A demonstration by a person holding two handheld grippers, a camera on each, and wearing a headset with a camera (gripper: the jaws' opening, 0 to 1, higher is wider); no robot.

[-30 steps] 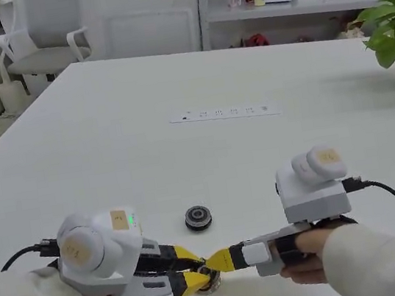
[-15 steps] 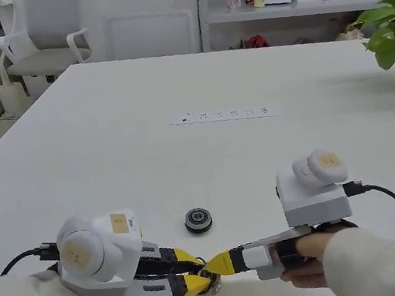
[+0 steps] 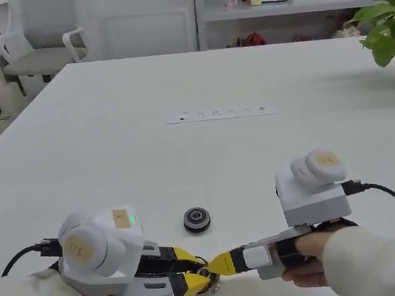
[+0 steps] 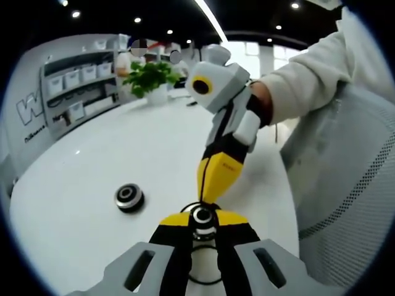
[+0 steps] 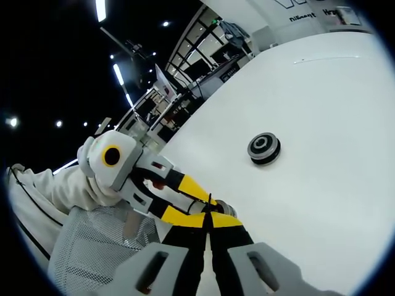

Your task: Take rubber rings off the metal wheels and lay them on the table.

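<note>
Grips a small metal wheel (image 4: pixel 202 216) tight in the yellow jaws of the left gripper (image 3: pixel 201 281), low over the near edge of the white table (image 3: pixel 173 84). Around that wheel, a thin black rubber ring (image 4: pixel 205 282), hanging loose and down between the jaws. Meets it tip to tip with the right gripper (image 3: pixel 219 265), jaws squeezed narrow at the top of the ring, most likely pinching it. Just behind both grippers, flat on the table and touching neither, a second wheel (image 3: pixel 197 219) with a dark ring on it.
</note>
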